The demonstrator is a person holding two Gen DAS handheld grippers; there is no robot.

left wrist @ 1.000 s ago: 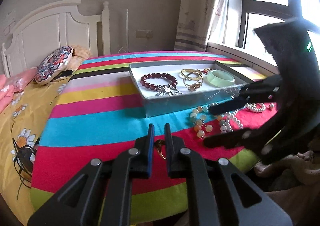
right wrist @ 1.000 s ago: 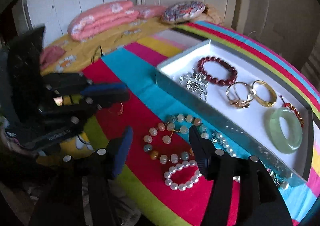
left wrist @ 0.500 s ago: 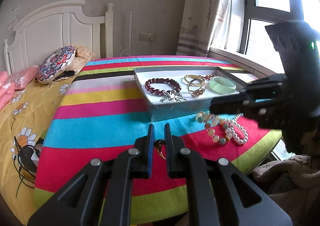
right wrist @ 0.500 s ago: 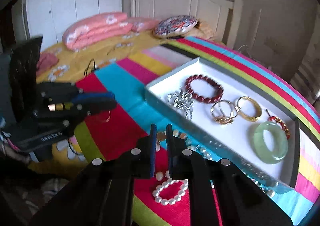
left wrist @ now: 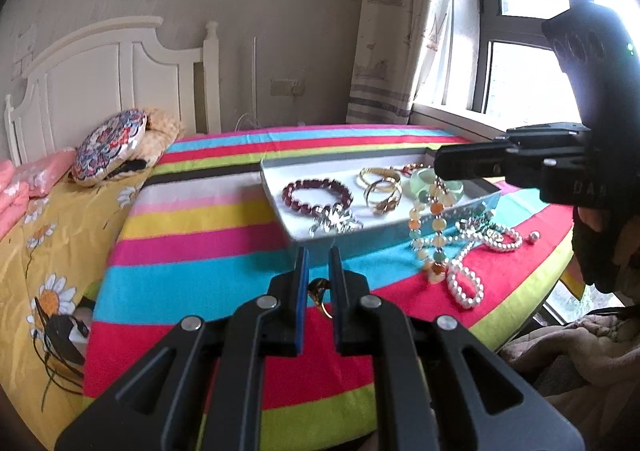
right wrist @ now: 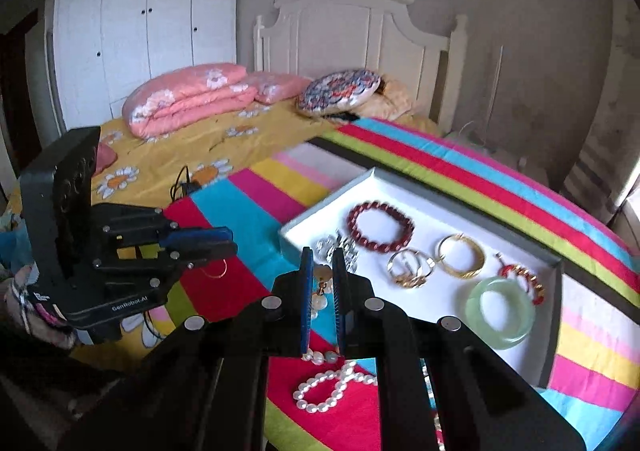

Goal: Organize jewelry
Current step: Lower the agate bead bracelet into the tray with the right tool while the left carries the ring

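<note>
My right gripper (right wrist: 320,255) is shut on a multicoloured bead bracelet (left wrist: 432,211), which hangs from its tip (left wrist: 440,163) in front of the white tray (left wrist: 360,239); the lowest beads reach the striped cloth. The tray (right wrist: 328,207) holds a dark red bead bracelet (right wrist: 380,227), a silver clip (right wrist: 336,247), gold bangles (right wrist: 460,255), a green jade bangle (right wrist: 500,311) and a red ornament (right wrist: 520,279). A pearl bracelet (left wrist: 464,283) lies on the cloth beside the hanging beads. My left gripper (left wrist: 318,267) is shut on a thin gold hoop (right wrist: 216,271) over the red stripe.
The round table's striped cloth (left wrist: 200,251) ends at a near edge (left wrist: 320,411). More pearls (left wrist: 500,239) lie by the tray's right corner. A bed with a yellow daisy sheet (right wrist: 180,155), a pink quilt (right wrist: 188,95) and a patterned cushion (left wrist: 108,147) stands beside the table.
My right gripper's jaws closed on the multicoloured bead bracelet and rose, pulling it up off the cloth. The left gripper stayed where it was with the hoop.
</note>
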